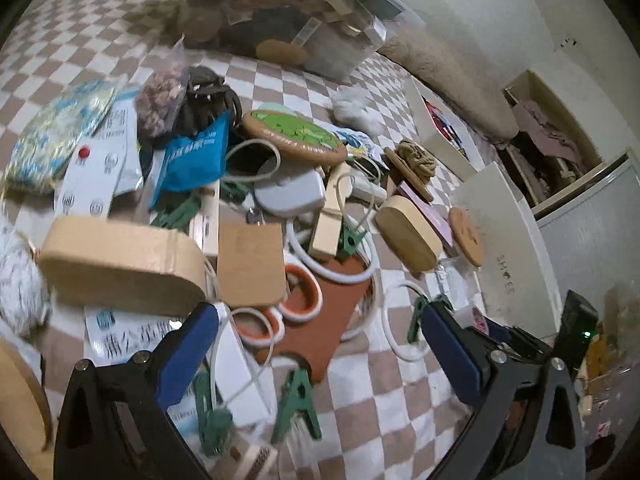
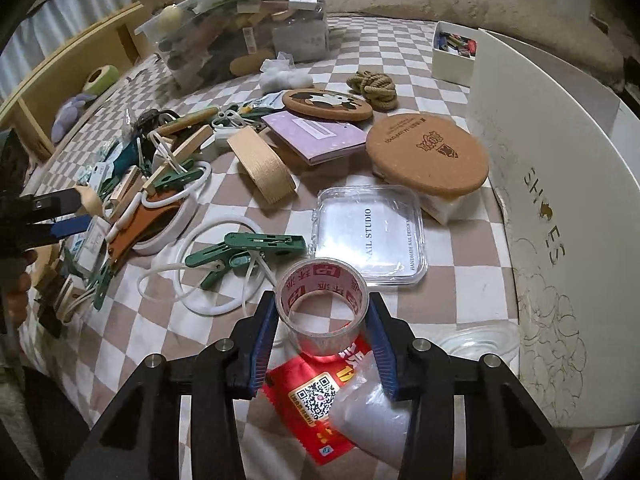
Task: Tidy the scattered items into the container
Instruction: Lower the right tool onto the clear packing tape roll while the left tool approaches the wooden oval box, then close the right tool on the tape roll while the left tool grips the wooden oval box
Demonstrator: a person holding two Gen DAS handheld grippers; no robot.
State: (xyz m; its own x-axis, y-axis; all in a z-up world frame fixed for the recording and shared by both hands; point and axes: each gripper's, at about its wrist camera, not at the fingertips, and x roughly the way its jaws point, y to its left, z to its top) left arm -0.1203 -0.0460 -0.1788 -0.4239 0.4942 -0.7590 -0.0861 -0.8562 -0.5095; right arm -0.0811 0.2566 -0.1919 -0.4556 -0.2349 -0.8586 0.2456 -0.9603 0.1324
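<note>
Scattered items cover a checkered cloth. In the right wrist view my right gripper [image 2: 322,312] is shut on a clear tape roll [image 2: 322,298] with red print, above a red packet [image 2: 316,392]. A clear plastic container [image 2: 244,28], full of items, stands at the back; it also shows in the left wrist view [image 1: 288,16]. My left gripper [image 1: 316,332] is open and empty, hovering over a pile with a brown leather piece [image 1: 320,320], white rings [image 1: 298,298] and green clips [image 1: 296,400]. The left gripper also shows at the left edge of the right wrist view [image 2: 68,212].
A white shoebox lid [image 2: 560,208] stands at the right. A cork lid [image 2: 428,152], nail studio case [image 2: 372,232], purple notebook [image 2: 316,136], rope knot [image 2: 372,86] and small white box [image 2: 454,56] lie around. A wooden oval box [image 1: 120,264] sits by the left gripper.
</note>
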